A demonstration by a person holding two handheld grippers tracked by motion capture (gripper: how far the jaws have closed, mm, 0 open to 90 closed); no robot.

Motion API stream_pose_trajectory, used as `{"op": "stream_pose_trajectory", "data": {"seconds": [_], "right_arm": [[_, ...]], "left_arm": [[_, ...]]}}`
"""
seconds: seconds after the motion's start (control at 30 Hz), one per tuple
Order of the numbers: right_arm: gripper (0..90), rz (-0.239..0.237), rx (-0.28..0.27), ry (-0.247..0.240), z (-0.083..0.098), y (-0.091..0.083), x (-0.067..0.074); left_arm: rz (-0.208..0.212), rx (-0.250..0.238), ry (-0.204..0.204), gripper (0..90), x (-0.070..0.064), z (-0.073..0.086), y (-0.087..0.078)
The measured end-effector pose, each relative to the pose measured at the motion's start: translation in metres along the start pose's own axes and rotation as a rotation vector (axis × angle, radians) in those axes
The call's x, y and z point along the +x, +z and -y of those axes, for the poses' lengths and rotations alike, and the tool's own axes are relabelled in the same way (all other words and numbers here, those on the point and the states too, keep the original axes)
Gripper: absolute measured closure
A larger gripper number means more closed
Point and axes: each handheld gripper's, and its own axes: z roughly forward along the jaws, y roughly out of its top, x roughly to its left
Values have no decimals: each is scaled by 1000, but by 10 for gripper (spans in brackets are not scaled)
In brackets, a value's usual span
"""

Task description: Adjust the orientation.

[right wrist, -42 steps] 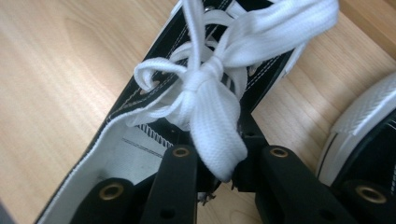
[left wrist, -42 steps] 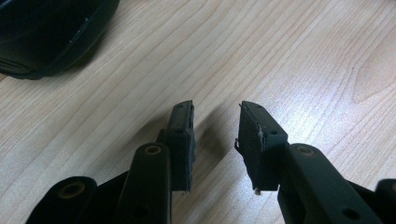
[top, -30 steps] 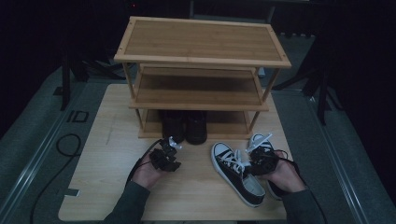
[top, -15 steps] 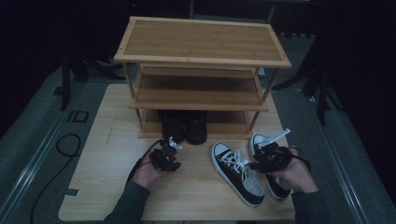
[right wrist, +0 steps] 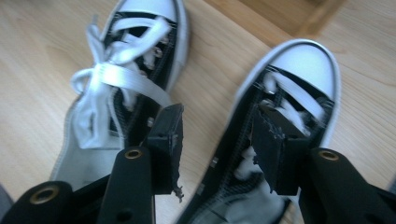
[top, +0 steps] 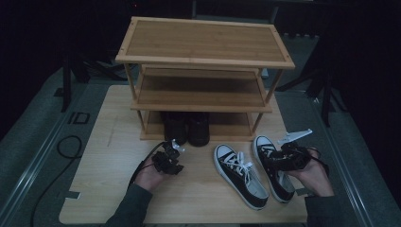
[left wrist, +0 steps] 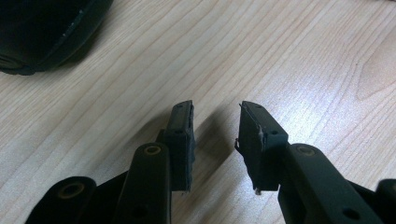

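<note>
- While the right gripper point(top: 279, 160) hangs just above the right-hand sneaker point(top: 273, 171), its jaws have just been opening and now stand apart with nothing pressed between them; in the right gripper view the sneaker's inner collar point(right wrist: 243, 140) lies below the gap, but the pads do not bite on it.
- Beside it, nearer the middle of the wooden table point(top: 104, 156), the left-hand sneaker point(top: 240, 176) lies flat, toe toward the rack, its white laces point(right wrist: 109, 70) loose and spilling over the side.
- Across the table the left gripper point(top: 171, 150) rests low over bare wood, jaws part-way open and empty, with the rounded toe of a dark shoe point(left wrist: 44, 32) just ahead of it.
- Judging by the layout, the step in hand is to take a sneaker and carry it to the bamboo shoe rack point(top: 203, 56). To do it well, I would set one jaw inside the shoe's opening and one outside, on the stiff side wall or heel, rather than on the laces or tongue, which would slip or stretch.
- Closing firmly before lifting should keep the sole level, and lifting straight up first should keep the shoe from nudging its twin.
- Farther back, the pair of black shoes point(top: 187, 127) already fills the left and middle of the lowest shelf, so the free room to their right, or the middle shelf point(top: 198, 92), looks like the sensible target.
- Going in toe first and low under the shelf edge should avoid a knock against the rack's post point(top: 257, 120).
</note>
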Motion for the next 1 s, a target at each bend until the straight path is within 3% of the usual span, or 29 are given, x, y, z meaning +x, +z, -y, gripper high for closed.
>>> {"op": "stream_pose_trajectory", "data": {"seconds": [0.37,0.53,1.0], "right_arm": [[491,62,-10,62,20,-13,-18],[482,92,37,70,28,-12,-21],[496,72,121,67,43,2,-20]], "left_arm": [[4,2,-3,657,0,0,1],[3,3,-3,657,0,0,1],[4,3,-3,657,0,0,1]]}}
